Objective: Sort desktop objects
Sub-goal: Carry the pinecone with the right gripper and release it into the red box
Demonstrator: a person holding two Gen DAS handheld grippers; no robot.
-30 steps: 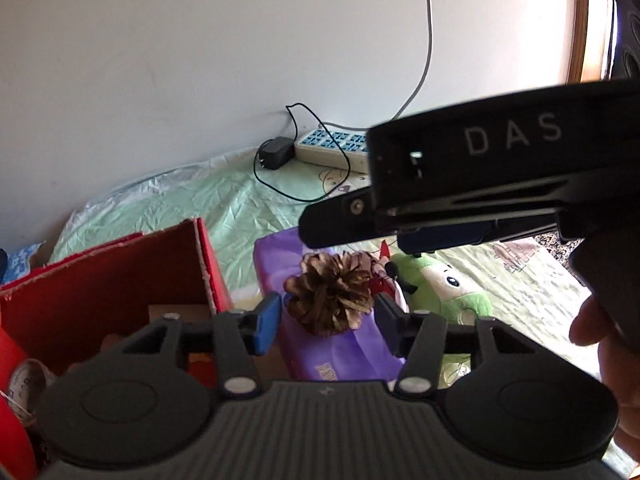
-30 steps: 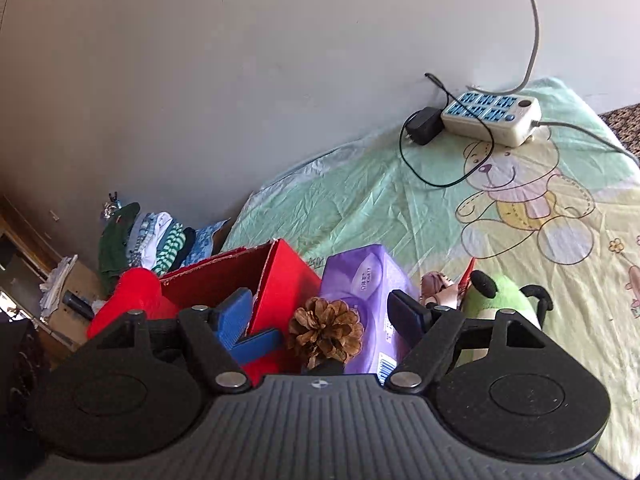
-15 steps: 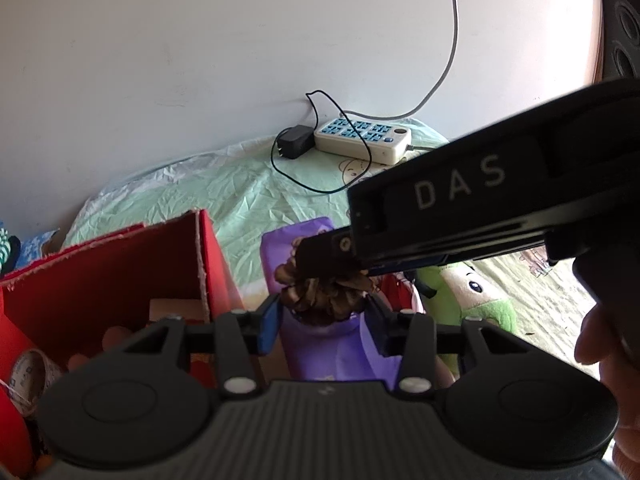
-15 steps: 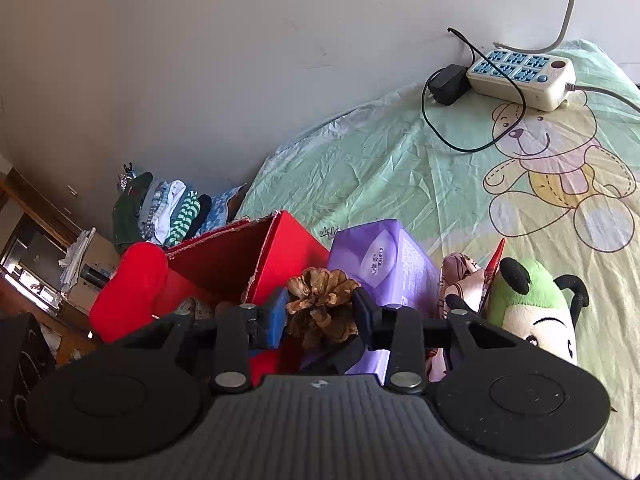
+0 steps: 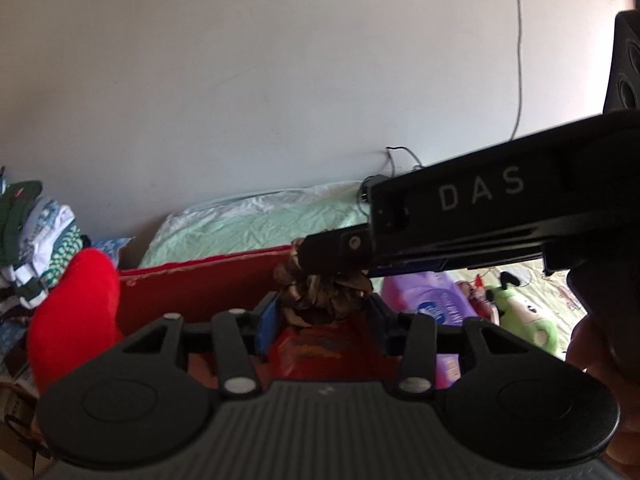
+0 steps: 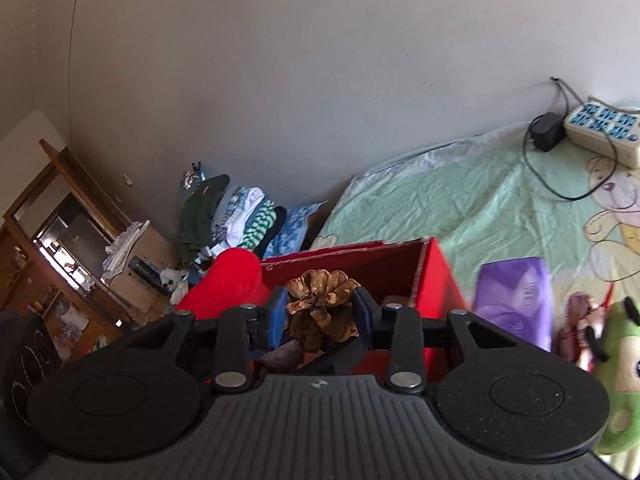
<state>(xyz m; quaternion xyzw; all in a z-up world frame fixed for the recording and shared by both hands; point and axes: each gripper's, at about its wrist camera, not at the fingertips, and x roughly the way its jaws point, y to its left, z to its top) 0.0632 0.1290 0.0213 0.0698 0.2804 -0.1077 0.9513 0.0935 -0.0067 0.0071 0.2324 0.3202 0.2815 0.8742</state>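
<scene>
A brown pine cone (image 5: 324, 300) hangs over the open red box (image 5: 200, 288). My left gripper (image 5: 322, 318) has its blue-padded fingers against both sides of the cone, shut on it. My right gripper (image 5: 460, 208) reaches in from the right across the left wrist view, its finger covering the cone's top. In the right wrist view the pine cone (image 6: 320, 312) sits pinched between the right gripper's (image 6: 320, 314) pads, above the red box (image 6: 360, 256). A person's hand (image 5: 588, 344) holds the right gripper.
A purple tissue pack (image 6: 516, 300), a small doll and a green plush toy (image 6: 624, 360) lie right of the box on the green bear-print sheet. A red cushion (image 6: 236, 280) leans on the box's left. A power strip (image 6: 604, 128) sits by the wall. Folded clothes (image 6: 236, 216) lie beyond.
The right gripper closed on the pine cone. Both grippers then lifted it off the purple tissue pack and carried it left, over the red box.
</scene>
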